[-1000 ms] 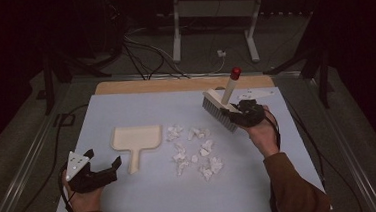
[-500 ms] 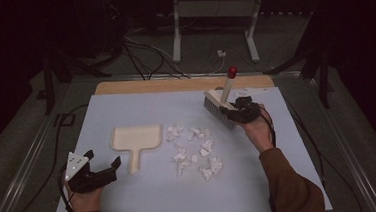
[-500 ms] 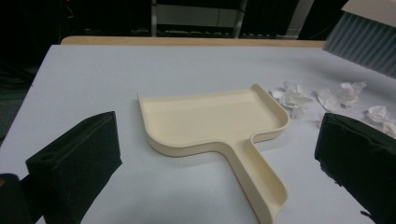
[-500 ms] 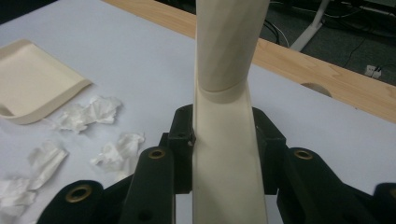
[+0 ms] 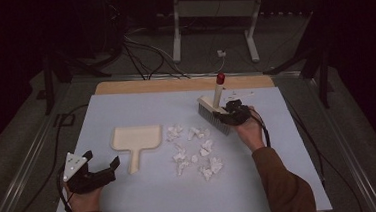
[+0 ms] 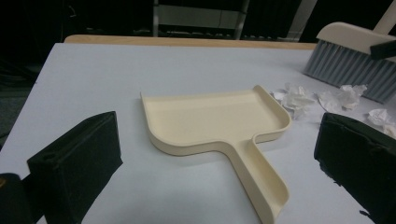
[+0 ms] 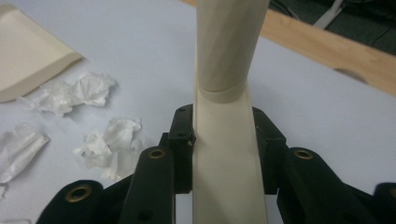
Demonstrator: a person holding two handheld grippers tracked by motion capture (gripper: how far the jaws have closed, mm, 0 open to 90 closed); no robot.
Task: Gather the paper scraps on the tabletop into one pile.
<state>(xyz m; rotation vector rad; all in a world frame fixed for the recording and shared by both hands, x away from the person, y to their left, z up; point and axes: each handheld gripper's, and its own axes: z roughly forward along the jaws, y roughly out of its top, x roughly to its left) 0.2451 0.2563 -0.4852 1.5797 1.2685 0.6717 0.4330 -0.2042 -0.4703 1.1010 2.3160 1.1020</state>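
Right tongs (image 5: 226, 114) are clamped on the brush (image 5: 213, 113) by its handle, bristles at the far right edge of the paper scraps (image 5: 194, 153); left tongs (image 5: 102, 167) sit apart, just short of the dustpan (image 5: 136, 139) handle. We judge the sweep comes next: we should first grip the pan handle to steady it, then drag the bristles low and flat toward the pan mouth, in short strokes so scraps don't scatter.

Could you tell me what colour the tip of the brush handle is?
Red; the handle tip shows best in the high view.
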